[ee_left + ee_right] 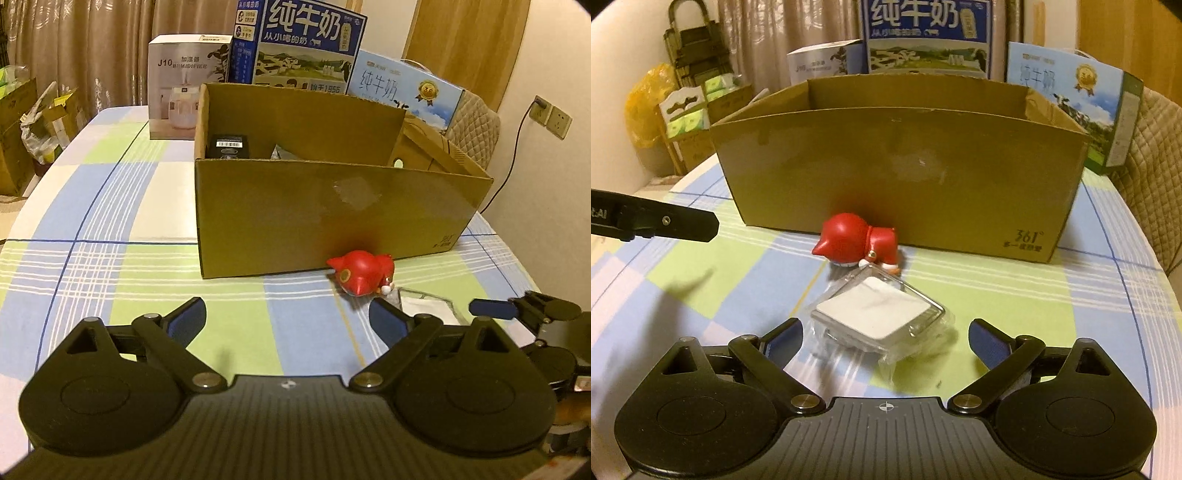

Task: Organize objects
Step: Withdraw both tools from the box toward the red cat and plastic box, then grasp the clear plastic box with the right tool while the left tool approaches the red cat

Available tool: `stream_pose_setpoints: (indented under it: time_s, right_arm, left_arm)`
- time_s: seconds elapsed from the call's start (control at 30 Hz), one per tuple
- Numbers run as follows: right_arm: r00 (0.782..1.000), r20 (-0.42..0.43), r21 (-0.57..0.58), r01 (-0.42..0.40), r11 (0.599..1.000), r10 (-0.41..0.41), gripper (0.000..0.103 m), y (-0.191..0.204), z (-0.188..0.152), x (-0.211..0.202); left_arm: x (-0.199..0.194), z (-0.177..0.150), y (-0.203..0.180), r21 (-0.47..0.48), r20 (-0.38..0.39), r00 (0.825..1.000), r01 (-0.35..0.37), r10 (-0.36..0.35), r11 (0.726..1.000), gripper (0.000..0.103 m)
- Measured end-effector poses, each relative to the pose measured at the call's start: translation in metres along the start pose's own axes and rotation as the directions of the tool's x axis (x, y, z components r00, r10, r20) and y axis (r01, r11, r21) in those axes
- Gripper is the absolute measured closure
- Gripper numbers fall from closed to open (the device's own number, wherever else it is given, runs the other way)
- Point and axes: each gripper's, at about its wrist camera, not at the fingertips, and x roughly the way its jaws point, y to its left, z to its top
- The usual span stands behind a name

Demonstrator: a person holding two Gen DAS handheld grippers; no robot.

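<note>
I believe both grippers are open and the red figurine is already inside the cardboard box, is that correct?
Not quite. The red figurine is not inside the cardboard box; it lies on the tablecloth against the box's front wall, as the right wrist view shows. The left gripper and right gripper are indeed open.

Two milk cartons [306, 48] and a humidifier box [184, 85] stand before curtains [92, 48].

Both wrist views low over checked-cloth bench [110, 229], facing open brown cardboard box [332, 218] close ahead. Left view sits further left. Shared: box, red toy figure [858, 240], milk cartons [925, 37] behind.
</note>
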Motion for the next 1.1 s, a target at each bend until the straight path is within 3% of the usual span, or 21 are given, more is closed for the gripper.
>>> stream_pose_setpoints:
  time_s: [0.4,0.6,0.63,0.67,0.7,0.8,0.97,1.1]
  right_arm:
    - [0.995,-0.065,-0.116,-0.078,0.990,0.071,0.007,0.002,0.007,0.027]
    - [0.992,-0.081,-0.074,-0.098,0.992,0.092,0.009,-0.003,0.008,0.031]
    - [0.992,-0.085,-0.070,-0.101,0.992,0.095,0.011,-0.004,0.008,0.031]
    - [0.992,-0.088,-0.067,-0.097,0.993,0.091,0.020,-0.004,0.009,0.030]
    - [0.992,-0.092,-0.062,-0.092,0.994,0.086,0.036,-0.005,0.010,0.029]
    - [0.990,-0.102,-0.028,-0.095,0.995,0.092,0.053,-0.009,0.012,0.026]
    - [0.991,-0.112,0.012,-0.072,0.997,0.072,0.057,-0.016,0.010,0.014]
    - [0.993,-0.108,0.048,-0.033,0.998,0.038,0.068,-0.027,0.007,-0.001]
  left_arm:
    - [0.007,-0.001,-0.004,0.009,-0.020,1.000,0.003,-0.002,1.000,0.010]
    - [0.012,-0.002,-0.005,0.012,-0.034,0.999,0.006,-0.005,1.000,0.010]
    - [0.014,-0.001,-0.005,0.014,-0.038,0.999,0.009,-0.008,1.000,0.010]
    - [0.015,-0.002,-0.006,0.014,-0.040,0.999,0.011,-0.010,1.000,0.010]
    - [0.015,-0.002,-0.007,0.014,-0.043,0.999,0.012,-0.012,1.000,0.010]
    - [0.019,-0.001,-0.012,0.018,-0.047,0.999,0.022,-0.021,1.000,0.010]
    - [0.028,0.002,-0.024,0.024,-0.050,0.998,0.046,-0.045,0.999,0.010]
    - [0.036,0.007,-0.037,0.051,-0.043,0.997,0.071,-0.069,0.996,0.012]
